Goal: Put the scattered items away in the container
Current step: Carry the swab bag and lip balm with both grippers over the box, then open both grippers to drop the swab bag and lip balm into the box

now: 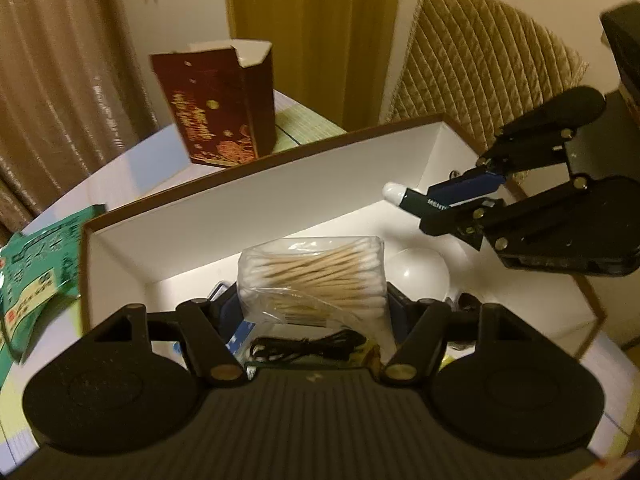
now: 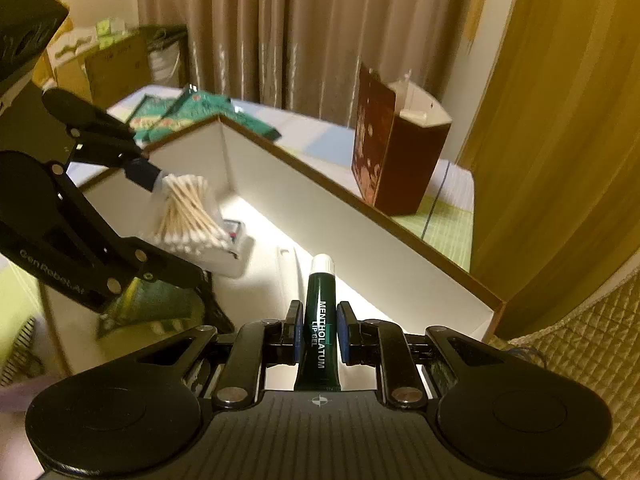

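My left gripper (image 1: pixel 310 300) is shut on a clear pack of cotton swabs (image 1: pixel 312 276), held over the near part of the open white box with a brown rim (image 1: pixel 280 192). From the right wrist view the same pack (image 2: pixel 188 216) hangs in the left gripper (image 2: pixel 168 224) above the box floor. My right gripper (image 2: pixel 319 332) is shut on a dark green lip gel tube (image 2: pixel 320 320), white cap forward, above the box's right part. In the left wrist view that tube (image 1: pixel 424 200) sticks out of the right gripper (image 1: pixel 460 204).
Inside the box lie a white round object (image 1: pixel 418 276), a black cable (image 1: pixel 304 348), a small white carton (image 2: pixel 236 260) and a green-yellow packet (image 2: pixel 152 304). Behind the box stand a dark red carton (image 1: pixel 224 108) and green packets (image 1: pixel 36 276). A quilted chair back (image 1: pixel 480 72) is at the right.
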Motion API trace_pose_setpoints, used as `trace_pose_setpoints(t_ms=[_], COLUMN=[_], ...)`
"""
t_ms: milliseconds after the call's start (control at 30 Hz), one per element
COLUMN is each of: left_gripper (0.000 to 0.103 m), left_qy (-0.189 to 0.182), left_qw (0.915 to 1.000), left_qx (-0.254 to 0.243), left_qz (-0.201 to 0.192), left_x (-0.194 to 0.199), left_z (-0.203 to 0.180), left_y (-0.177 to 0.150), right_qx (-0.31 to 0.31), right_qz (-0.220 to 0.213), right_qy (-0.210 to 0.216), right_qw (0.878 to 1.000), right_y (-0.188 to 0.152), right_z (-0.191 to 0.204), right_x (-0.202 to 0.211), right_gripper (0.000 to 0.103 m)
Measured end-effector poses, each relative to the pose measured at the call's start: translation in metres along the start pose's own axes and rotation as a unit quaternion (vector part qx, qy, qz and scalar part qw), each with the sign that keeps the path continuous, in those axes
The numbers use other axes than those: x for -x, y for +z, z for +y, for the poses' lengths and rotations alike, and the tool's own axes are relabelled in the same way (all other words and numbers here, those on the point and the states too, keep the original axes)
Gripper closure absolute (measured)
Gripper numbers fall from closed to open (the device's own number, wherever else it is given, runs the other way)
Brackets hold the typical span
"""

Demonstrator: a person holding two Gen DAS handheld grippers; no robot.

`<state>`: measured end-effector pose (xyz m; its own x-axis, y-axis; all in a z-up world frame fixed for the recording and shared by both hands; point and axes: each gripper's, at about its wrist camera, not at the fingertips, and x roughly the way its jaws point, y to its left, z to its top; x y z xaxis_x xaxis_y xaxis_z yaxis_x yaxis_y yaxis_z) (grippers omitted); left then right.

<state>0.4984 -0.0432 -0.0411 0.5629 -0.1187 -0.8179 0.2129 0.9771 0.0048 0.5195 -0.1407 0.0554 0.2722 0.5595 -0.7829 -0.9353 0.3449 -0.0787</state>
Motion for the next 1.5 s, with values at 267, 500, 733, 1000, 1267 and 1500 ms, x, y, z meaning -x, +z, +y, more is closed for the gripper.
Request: trace_pose_setpoints(t_ms=[267,500,733,1000,1267,1500], left_gripper=[0.036,0.022,0.017,0.017,0.012,0.006], left_qy=[0.011,0.024,0.034,0.047,0.049,0.069], left_qw=[0.999,0.998,0.9978,0.9974,0.9973,0.9959], left_qx=[-0.014,-0.016,-0.025,-0.02,-0.019,-0.019], left_qz=[0.04,0.056,0.051,0.051,0.052,0.056], left_x=[-0.044,-0.064,-0.064,-0.06,-0.046,-0.026], left_z=[0.002,0.001,0.004,0.011,0.015,0.014], left_y=[0.009,0.01,0.01,0.007,0.001,-0.007], right_qx=[0.013,0.018,0.015,0.016,0.025,0.021], right_qz=[0.036,0.045,0.049,0.044,0.025,0.03], right_qy=[0.003,0.003,0.002,-0.019,-0.016,0.002], right_qw=[0.999,0.999,0.999,0.999,0.999,0.999], right_y=[-0.002,-0.001,-0.001,0.003,-0.001,-0.013], right_z=[-0.013,-0.016,-0.021,-0.019,-0.014,-0.004], right_x=[-0.029,-0.038,-0.042,-0.046,-0.031,-0.012], right_gripper=[0.089,0.089,0.089,0.087,0.018,0.002])
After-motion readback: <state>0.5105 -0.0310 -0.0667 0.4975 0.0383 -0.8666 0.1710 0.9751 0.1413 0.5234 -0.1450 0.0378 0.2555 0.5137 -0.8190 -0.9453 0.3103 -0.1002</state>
